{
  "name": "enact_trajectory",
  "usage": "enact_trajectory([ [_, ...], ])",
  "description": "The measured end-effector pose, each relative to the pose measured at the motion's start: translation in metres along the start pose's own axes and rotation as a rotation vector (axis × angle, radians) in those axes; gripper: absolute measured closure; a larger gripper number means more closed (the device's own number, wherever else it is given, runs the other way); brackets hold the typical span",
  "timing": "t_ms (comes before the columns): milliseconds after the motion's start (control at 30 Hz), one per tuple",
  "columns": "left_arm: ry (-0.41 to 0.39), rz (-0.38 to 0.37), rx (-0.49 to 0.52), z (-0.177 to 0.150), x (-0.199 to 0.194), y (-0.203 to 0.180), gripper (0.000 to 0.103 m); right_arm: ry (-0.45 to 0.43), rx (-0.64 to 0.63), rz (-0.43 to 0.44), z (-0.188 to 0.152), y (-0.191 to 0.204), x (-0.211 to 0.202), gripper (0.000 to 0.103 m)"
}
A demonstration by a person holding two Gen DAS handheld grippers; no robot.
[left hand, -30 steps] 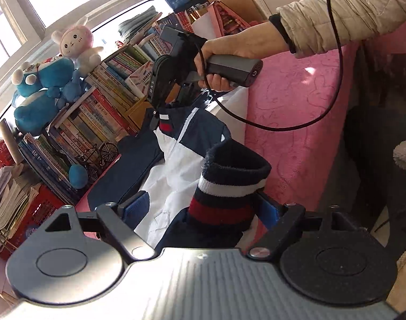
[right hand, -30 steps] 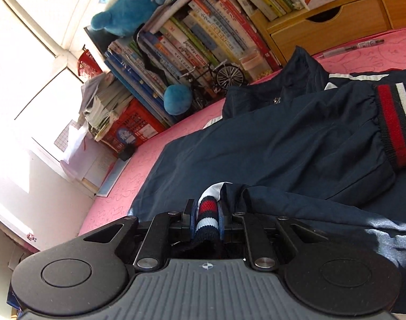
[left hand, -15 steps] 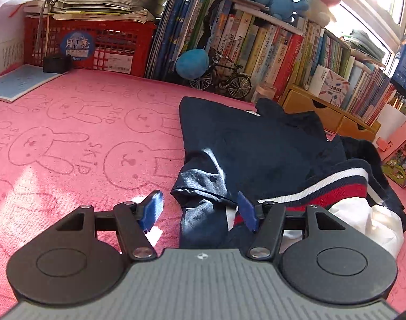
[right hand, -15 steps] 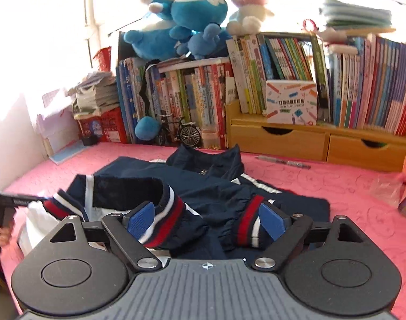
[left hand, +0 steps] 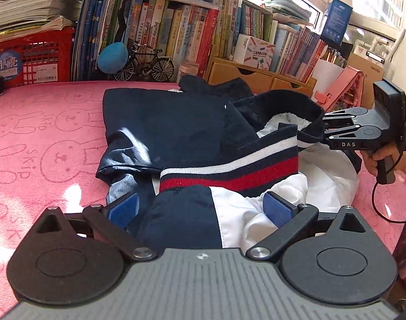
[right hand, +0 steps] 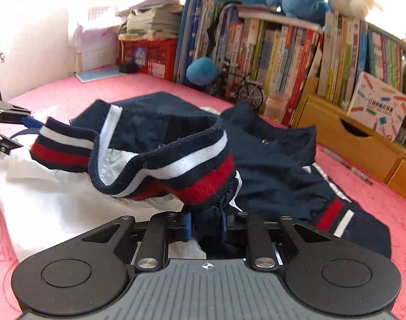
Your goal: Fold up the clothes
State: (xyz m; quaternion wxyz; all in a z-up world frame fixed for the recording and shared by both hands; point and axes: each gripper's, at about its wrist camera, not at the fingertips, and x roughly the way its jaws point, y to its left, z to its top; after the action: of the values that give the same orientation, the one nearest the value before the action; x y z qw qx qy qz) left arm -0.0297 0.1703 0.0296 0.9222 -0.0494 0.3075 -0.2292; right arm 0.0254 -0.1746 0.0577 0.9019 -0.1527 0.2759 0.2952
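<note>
A navy and white jacket (left hand: 171,128) with a red, white and navy ribbed hem (left hand: 229,170) lies bunched on the pink rabbit-print cloth (left hand: 43,133). My left gripper (left hand: 200,208) is open, its blue pads either side of a navy and white fold at the near edge. My right gripper (right hand: 206,225) is shut on the hem (right hand: 192,170), which it holds raised off the jacket (right hand: 269,165). In the left wrist view the right gripper (left hand: 324,130) pinches the band at the far right. The left gripper (right hand: 8,130) shows at the right wrist view's left edge.
Books line the back, with a red basket (left hand: 32,58), a blue plush ball (left hand: 112,57) and a model bicycle (left hand: 144,64) in front. Wooden drawers (right hand: 349,138) and a pen (right hand: 347,166) lie right. A hand (left hand: 381,157) holds the right gripper's handle.
The right gripper, open half a second ago, has shut on the ribbed hem and lifted it. The left gripper has opened wider and moved onto the jacket's near fold.
</note>
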Motion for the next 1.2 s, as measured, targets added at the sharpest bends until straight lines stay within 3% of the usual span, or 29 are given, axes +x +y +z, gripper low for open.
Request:
enact_trajectory([
  [133,-0.089,-0.072,-0.055,0.005,-0.011,0.012,0.001,-0.137,0.187,-0.063,-0.011,-0.012,-0.094,0.084],
  [167,-0.086,-0.077,-0.078,0.007,-0.007,0.017,0.0,-0.143,0.237,-0.071,-0.016,-0.015,-0.112,0.084],
  [233,-0.074,-0.084,-0.124,0.01,0.001,0.027,0.0,-0.058,0.309,-0.092,-0.03,-0.015,-0.126,0.082],
  [300,-0.003,-0.14,-0.157,0.011,0.014,0.032,0.0,0.089,0.311,-0.144,-0.048,-0.013,-0.117,0.07],
  [333,0.021,-0.165,-0.14,0.012,0.019,0.028,0.0,0.168,0.294,-0.177,-0.059,-0.012,-0.11,0.06],
  [367,0.043,-0.189,-0.121,0.013,0.023,0.024,0.0,0.186,0.271,-0.201,-0.063,-0.009,-0.107,0.054],
  [400,0.065,-0.213,-0.101,0.014,0.027,0.019,0.0,0.198,0.247,-0.223,-0.067,-0.007,-0.103,0.05],
  [433,0.072,-0.212,-0.059,0.016,0.029,0.013,0.0,0.209,0.223,-0.246,-0.071,-0.005,-0.1,0.04],
  [500,0.081,-0.183,0.017,0.022,0.038,0.004,0.0,0.135,0.222,-0.226,-0.068,-0.009,-0.102,0.028],
  [567,0.153,-0.111,-0.008,0.028,0.058,0.006,0.0,0.07,0.214,-0.201,-0.064,-0.014,-0.099,0.013],
  [600,0.19,-0.075,-0.023,0.031,0.068,0.007,0.0,0.062,0.205,-0.201,-0.062,-0.015,-0.094,0.013],
  [633,0.161,-0.06,-0.01,0.031,0.069,0.004,0.0,0.073,0.199,-0.208,-0.059,-0.018,-0.083,0.013],
  [700,0.109,-0.054,0.018,0.024,0.055,-0.003,0.015,0.088,0.219,-0.174,-0.06,-0.02,-0.069,0.015],
  [733,0.083,-0.051,0.032,0.021,0.047,-0.007,0.026,0.095,0.229,-0.156,-0.061,-0.021,-0.062,0.026],
  [767,0.058,-0.048,0.047,0.018,0.04,-0.011,0.042,0.094,0.266,-0.124,-0.064,-0.022,-0.06,0.053],
  [833,0.007,-0.042,0.075,0.011,0.024,-0.018,0.053,0.073,0.309,-0.08,-0.07,-0.019,-0.063,0.068],
  [900,-0.045,-0.037,0.104,0.005,0.009,-0.026,0.048,0.046,0.297,-0.057,-0.074,-0.016,-0.072,0.071],
  [933,-0.07,-0.034,0.118,0.002,0.001,-0.029,0.038,0.051,0.289,-0.051,-0.075,-0.016,-0.073,0.071],
  [967,-0.096,-0.031,0.132,-0.002,-0.006,-0.033,0.022,0.059,0.292,-0.059,-0.075,-0.018,-0.073,0.066],
  [1000,-0.05,0.042,0.11,0.002,0.003,-0.034,0.021,0.067,0.296,-0.068,-0.076,-0.02,-0.072,0.061],
  [1067,0.042,0.089,0.007,0.009,0.026,-0.02,0.022,0.063,0.331,-0.082,-0.074,-0.024,-0.067,0.035],
  [1100,0.073,0.071,-0.05,0.012,0.035,-0.013,0.022,0.057,0.347,-0.083,-0.073,-0.027,-0.064,0.029],
  [1133,0.071,0.034,-0.099,0.013,0.041,-0.008,0.015,0.051,0.363,-0.084,-0.072,-0.029,-0.061,0.021],
  [1200,0.061,-0.041,-0.194,0.016,0.052,0.001,0.012,0.045,0.392,-0.064,-0.074,-0.03,-0.053,0.027],
])
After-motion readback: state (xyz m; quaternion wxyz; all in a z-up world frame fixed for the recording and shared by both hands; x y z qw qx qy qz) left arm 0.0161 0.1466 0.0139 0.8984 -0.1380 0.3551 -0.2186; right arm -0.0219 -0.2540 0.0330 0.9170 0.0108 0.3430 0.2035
